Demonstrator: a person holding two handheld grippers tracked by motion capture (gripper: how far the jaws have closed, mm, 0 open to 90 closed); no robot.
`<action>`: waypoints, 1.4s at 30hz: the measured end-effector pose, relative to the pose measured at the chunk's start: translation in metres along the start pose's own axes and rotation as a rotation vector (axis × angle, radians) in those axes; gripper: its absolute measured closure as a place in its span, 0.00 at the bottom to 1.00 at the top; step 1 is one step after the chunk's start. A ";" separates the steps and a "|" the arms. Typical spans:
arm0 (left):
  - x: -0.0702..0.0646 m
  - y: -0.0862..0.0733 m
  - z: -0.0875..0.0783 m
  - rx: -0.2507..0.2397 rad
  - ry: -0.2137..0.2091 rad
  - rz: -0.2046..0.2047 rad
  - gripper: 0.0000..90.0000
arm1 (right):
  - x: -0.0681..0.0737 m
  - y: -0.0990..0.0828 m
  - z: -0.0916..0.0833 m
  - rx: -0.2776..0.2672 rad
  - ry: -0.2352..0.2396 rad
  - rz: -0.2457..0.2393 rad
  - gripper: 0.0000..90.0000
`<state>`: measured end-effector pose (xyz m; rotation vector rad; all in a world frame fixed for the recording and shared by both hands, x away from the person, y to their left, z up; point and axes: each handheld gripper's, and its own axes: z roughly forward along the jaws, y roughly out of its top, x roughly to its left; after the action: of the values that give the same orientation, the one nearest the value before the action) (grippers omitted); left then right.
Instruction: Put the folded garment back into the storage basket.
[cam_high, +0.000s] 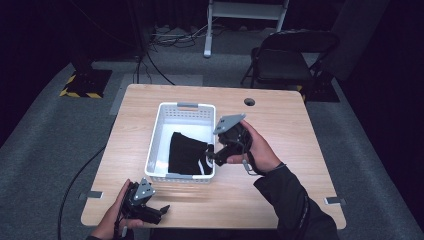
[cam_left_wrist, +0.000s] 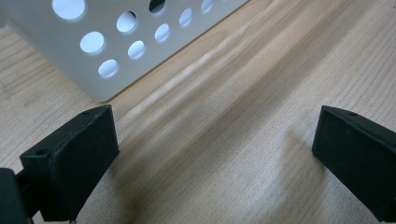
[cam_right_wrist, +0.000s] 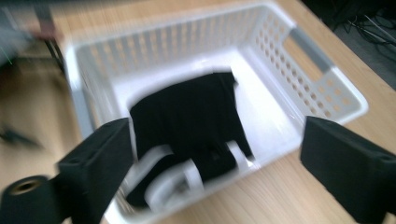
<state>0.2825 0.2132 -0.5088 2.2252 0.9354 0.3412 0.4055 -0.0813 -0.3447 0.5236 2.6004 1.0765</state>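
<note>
The black garment is lying lengthwise along the white basket; right gripper is hovering wide, empty, left gripper also wide.

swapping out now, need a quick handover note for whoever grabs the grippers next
Left gripper: open, nothing between the jaws, held low over the near left part of the table, beside the basket's corner.
Right gripper: open, holding nothing, above the basket's right rim.
Black garment with white trim: lying inside the white basket, bunched toward the near right.
Done: garment is in the basket, released.
Left: likely just pulling the right gripper clear; I see no other clothing on the table.
</note>
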 end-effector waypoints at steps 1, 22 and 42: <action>0.001 0.001 0.000 -0.001 -0.006 -0.008 0.01 | 0.004 0.003 0.000 0.007 -0.011 -0.023 0.11; -0.001 -0.001 0.000 0.002 0.012 0.001 0.00 | -0.009 -0.026 -0.028 0.098 -0.107 -0.089 0.08; -0.001 -0.001 0.000 0.003 0.012 0.002 0.00 | -0.015 -0.080 -0.050 0.150 -0.172 -0.080 0.07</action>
<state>0.2812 0.2133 -0.5091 2.2291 0.9409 0.3547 0.3823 -0.1713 -0.3658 0.5160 2.5389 0.7800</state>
